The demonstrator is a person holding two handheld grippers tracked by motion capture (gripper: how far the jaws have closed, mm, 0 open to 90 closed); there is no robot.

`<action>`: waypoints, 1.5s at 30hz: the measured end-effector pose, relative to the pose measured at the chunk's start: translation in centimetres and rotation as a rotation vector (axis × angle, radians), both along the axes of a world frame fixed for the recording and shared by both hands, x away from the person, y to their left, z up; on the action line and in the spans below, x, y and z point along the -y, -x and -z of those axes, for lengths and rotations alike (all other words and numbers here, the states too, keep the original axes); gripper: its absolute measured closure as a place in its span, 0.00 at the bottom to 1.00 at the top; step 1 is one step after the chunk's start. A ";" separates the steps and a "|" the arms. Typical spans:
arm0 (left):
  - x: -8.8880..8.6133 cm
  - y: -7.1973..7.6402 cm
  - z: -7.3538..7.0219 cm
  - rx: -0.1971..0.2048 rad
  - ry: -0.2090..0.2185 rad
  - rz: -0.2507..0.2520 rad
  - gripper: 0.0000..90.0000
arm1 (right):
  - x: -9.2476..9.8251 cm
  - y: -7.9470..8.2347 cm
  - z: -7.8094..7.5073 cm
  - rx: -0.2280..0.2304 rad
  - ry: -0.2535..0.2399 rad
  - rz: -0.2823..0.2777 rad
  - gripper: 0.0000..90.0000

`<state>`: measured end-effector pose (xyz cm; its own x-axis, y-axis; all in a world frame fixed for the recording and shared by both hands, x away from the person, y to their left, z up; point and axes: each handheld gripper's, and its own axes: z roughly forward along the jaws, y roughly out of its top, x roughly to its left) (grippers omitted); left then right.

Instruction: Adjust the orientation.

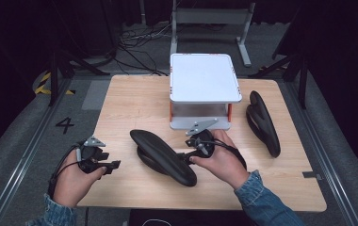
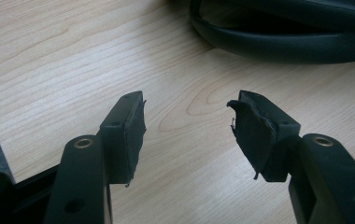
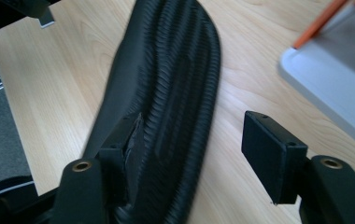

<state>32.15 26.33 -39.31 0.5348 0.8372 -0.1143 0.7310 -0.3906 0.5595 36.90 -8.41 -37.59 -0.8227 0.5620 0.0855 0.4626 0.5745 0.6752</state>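
Lying sole-up near the middle of the table (image 1: pixel 120 101): one black shoe (image 1: pixel 164 157), ribbed tread showing, tilted across the wood. My right claw (image 1: pixel 192 157) sits at its near end, jaws spread wide and gripping nothing; the sole runs up between them, one pad (image 3: pixel 131 142) against its edge, the other pad apart from it. My left claw (image 1: pixel 102 165) hovers at the table's left edge, jaws wide apart, empty, bare wood between them. Second black shoe (image 1: pixel 262 121): far right, on its side, well apart. White two-tier stand (image 1: pixel 204 77) with orange posts: back centre, just beyond my right hand (image 1: pixel 222 159).
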 end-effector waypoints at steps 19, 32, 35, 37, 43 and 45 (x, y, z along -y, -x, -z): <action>-2.5 2.3 0.6 -0.018 -0.001 -0.085 0.48 | -8.9 -0.4 2.5 0.013 0.064 -0.052 0.40; -1.6 1.2 1.0 -0.031 0.006 -0.050 0.48 | -9.0 -1.0 2.5 0.003 0.076 0.021 0.62; -1.4 0.9 1.0 -0.033 0.007 -0.041 0.48 | -8.4 -1.1 1.9 0.009 0.091 0.040 0.63; -1.0 0.6 0.9 -0.032 0.009 -0.030 0.48 | -7.3 -1.4 1.7 -0.031 0.063 0.074 0.64; -0.3 -0.2 0.9 -0.029 0.011 -0.012 0.48 | -5.4 -1.5 1.4 -0.115 -0.020 0.106 0.64; 0.0 -0.5 0.9 -0.033 0.009 0.002 0.48 | -4.1 -1.4 1.1 -0.182 -0.096 0.118 0.64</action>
<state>32.65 26.34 -40.18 0.5320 0.8352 -0.1393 0.7487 -0.3872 0.5381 38.29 -4.28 -38.70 -0.7179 0.6355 0.2840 0.6417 0.4460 0.6240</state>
